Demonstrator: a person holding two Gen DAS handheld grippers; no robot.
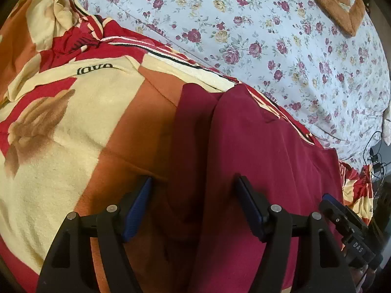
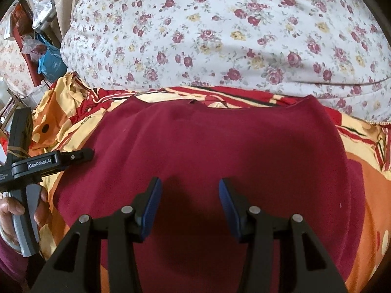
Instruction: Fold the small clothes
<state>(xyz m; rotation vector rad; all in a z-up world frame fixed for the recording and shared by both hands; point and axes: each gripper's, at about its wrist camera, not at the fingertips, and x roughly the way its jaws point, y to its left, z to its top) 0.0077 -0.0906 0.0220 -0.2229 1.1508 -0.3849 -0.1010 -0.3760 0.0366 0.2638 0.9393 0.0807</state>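
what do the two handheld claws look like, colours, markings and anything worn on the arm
Both claws are matte black with triangular cut-out arms, silver round pivot pins and blue pads: the left claw, the right claw. Seen from the right wrist camera, the left unit carries a white "GenRobot.AI" label and a grey handle. A dark red sleeve shows below that hand.

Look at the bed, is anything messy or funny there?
Mostly tidy. The dark red garment lies fairly flat on the blanket, but the blanket's far corner is bunched up and crumpled.

Matt maroon cloth garment [image 2: 220,146] on fuzzy fleece blanket [image 1: 61,151]; smooth printed cotton sheet [image 2: 220,36].
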